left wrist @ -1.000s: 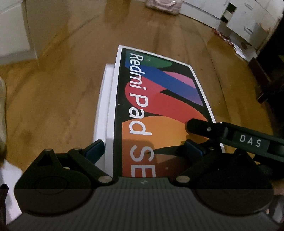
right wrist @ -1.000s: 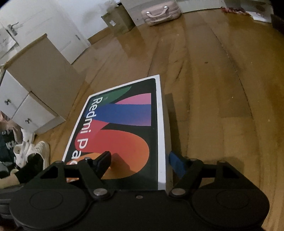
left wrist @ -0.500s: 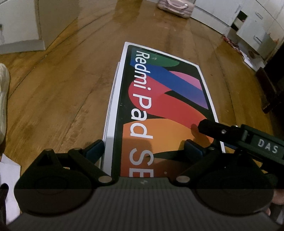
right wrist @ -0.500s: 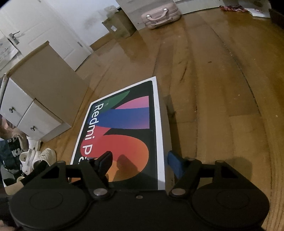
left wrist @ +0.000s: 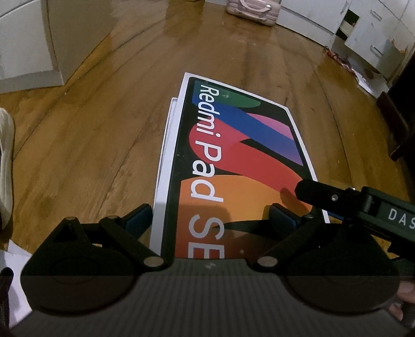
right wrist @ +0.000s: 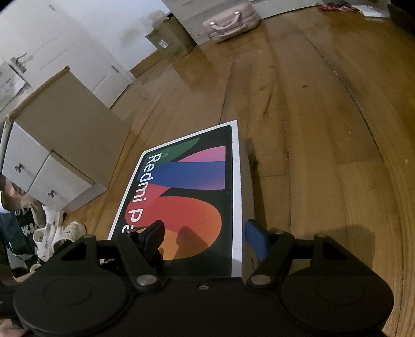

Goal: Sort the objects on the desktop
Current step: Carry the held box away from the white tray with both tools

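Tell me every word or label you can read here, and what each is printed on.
"Redmi Pad SE": lid of the tablet box.
"DAS": body of the right claw, cut off by the picture's edge.
Side of the box: print too dark and cropped to read.
Label on the cardboard carton: too small to read.

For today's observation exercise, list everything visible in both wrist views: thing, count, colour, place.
Redmi Pad SE box: one, white with multicoloured print, flat on the wooden floor, between both grippers' fingers.
Suitcase: one, pink, far end of floor.
Drawer cabinet: one, white and tan, left of box.
Cardboard box: one, brown, by wall.
Shoes: white, floor at left.
Left gripper: black, blue pads, straddling the box's near end.
Right gripper: black, straddling the box's right edge.
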`<move>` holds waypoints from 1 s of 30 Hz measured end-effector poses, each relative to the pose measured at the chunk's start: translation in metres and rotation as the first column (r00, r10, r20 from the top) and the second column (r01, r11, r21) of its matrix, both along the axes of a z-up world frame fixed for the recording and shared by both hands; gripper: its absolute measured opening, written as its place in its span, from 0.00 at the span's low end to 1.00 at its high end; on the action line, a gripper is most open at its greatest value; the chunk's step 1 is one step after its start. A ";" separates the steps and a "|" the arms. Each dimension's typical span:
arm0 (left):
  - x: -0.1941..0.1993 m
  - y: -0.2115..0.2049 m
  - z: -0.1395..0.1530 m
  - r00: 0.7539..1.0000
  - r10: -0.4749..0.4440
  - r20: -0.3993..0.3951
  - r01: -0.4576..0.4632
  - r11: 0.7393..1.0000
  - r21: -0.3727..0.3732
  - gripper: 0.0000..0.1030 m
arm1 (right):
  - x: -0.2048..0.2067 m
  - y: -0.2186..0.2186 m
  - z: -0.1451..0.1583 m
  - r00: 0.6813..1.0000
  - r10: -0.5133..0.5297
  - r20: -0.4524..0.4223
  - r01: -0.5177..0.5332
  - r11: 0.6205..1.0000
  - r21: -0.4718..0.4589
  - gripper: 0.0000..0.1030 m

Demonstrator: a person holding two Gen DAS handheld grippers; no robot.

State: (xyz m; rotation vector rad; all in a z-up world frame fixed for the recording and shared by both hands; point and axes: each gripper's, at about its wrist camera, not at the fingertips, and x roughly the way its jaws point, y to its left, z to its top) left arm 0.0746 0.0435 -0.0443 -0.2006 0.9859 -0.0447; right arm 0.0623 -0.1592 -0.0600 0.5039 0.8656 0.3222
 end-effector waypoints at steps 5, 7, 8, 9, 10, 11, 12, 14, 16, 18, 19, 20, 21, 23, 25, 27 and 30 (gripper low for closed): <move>-0.003 0.004 0.001 1.000 0.004 -0.004 -0.004 1.000 -0.002 0.95 | -0.001 0.002 0.001 1.000 -0.008 0.001 0.008 1.000 0.000 0.73; -0.006 0.007 0.001 1.000 0.014 -0.012 -0.014 1.000 -0.010 0.95 | -0.001 0.005 0.001 1.000 -0.005 0.003 0.005 1.000 -0.007 0.73; -0.005 0.007 0.000 1.000 0.017 -0.016 -0.017 1.000 -0.014 0.95 | -0.001 0.006 0.001 1.000 -0.003 0.004 0.003 1.000 -0.011 0.73; -0.005 0.007 0.000 1.000 0.018 -0.015 -0.018 1.000 -0.016 0.95 | -0.001 0.007 0.002 1.000 -0.002 0.004 0.002 1.000 -0.015 0.73; -0.006 0.008 -0.001 1.000 0.019 -0.016 -0.019 1.000 -0.018 0.95 | 0.000 0.007 0.002 1.000 -0.002 0.005 0.002 1.000 -0.018 0.73; -0.007 0.008 -0.001 1.000 0.019 -0.016 -0.020 1.000 -0.023 0.95 | 0.000 0.008 0.002 1.000 -0.001 0.005 0.001 1.000 -0.022 0.73; -0.008 0.008 -0.001 1.000 0.019 -0.018 -0.020 0.999 -0.025 0.95 | 0.000 0.009 0.002 1.000 0.001 0.006 0.000 1.000 -0.026 0.73; -0.010 0.006 -0.001 0.999 0.023 -0.034 -0.024 0.999 -0.024 0.95 | 0.000 0.009 0.001 1.000 0.006 0.010 -0.005 0.999 -0.034 0.73; -0.009 0.005 -0.003 0.998 0.022 -0.054 -0.023 1.000 -0.017 0.95 | 0.001 0.010 -0.001 1.000 0.016 0.009 -0.015 0.999 -0.040 0.73; -0.008 0.007 -0.007 0.997 0.025 -0.068 -0.026 0.999 -0.022 0.95 | 0.001 0.010 -0.004 1.000 0.015 0.003 -0.015 0.999 -0.034 0.73; -0.007 0.009 -0.008 0.997 0.029 -0.070 -0.031 0.999 -0.030 0.95 | 0.001 0.010 -0.005 1.000 0.012 0.000 -0.012 0.999 -0.031 0.73; -0.008 0.012 -0.010 0.997 0.035 -0.070 -0.038 0.998 -0.042 0.95 | 0.001 0.010 -0.006 1.000 0.011 -0.004 -0.011 0.999 -0.031 0.73; -0.009 0.014 -0.011 0.997 0.040 -0.069 -0.043 0.998 -0.051 0.95 | 0.001 0.011 -0.007 1.000 0.011 -0.006 -0.011 0.999 -0.033 0.73; -0.010 0.017 -0.011 0.997 0.048 -0.065 -0.052 0.996 -0.065 0.95 | 0.001 0.011 -0.006 1.000 0.008 -0.009 -0.008 0.999 -0.034 0.73; -0.011 0.018 -0.012 0.997 0.055 -0.062 -0.060 0.995 -0.074 0.95 | 0.001 0.010 -0.005 1.000 0.000 -0.009 0.000 1.000 -0.020 0.73; -0.011 0.018 -0.013 0.997 0.048 -0.062 -0.052 0.996 -0.071 0.95 | 0.000 0.003 -0.006 0.999 -0.030 -0.011 0.030 0.999 0.034 0.73; -0.010 0.021 -0.014 0.996 0.062 -0.071 -0.069 0.993 -0.091 0.95 | -0.001 -0.007 -0.008 0.998 -0.063 -0.017 0.064 0.990 0.124 0.73</move>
